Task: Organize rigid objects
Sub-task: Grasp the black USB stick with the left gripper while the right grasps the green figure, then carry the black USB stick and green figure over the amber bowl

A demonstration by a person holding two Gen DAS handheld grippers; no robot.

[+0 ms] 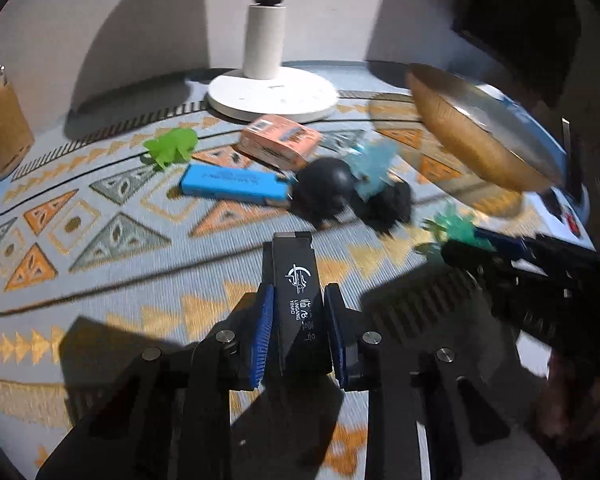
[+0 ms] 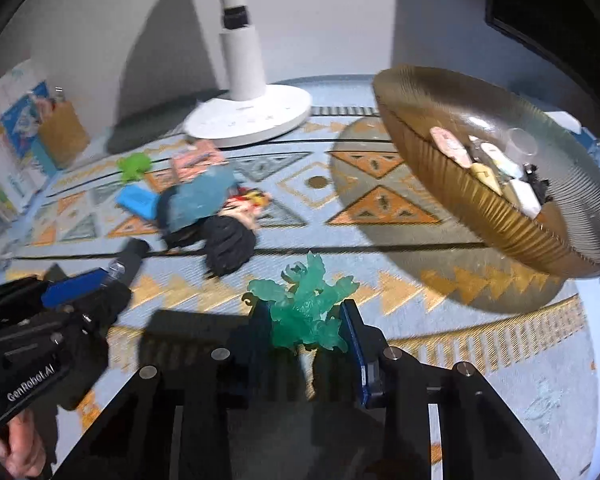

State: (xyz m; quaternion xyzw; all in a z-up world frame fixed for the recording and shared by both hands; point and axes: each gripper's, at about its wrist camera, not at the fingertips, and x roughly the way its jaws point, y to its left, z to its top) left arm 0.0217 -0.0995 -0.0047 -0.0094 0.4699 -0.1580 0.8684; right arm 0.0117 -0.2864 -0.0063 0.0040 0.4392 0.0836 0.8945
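My left gripper (image 1: 296, 316) is shut on a flat black stick with white print (image 1: 296, 280), held above the patterned cloth. My right gripper (image 2: 305, 330) is shut on a translucent green figurine (image 2: 305, 308), which also shows in the left wrist view (image 1: 451, 228). A ribbed amber glass dish (image 2: 471, 216) at the right holds several small items. On the cloth lie a dark-haired figure with a blue piece (image 2: 220, 220), a blue lighter (image 1: 232, 184), an orange box (image 1: 280, 140) and a green toy (image 1: 172, 148).
A white lamp base (image 1: 272, 96) stands at the back centre by the wall. A brown pen holder (image 1: 4, 132) stands at the far left. Printed boxes (image 2: 16, 128) lean at the left. The dish's shadow falls on the cloth under it.
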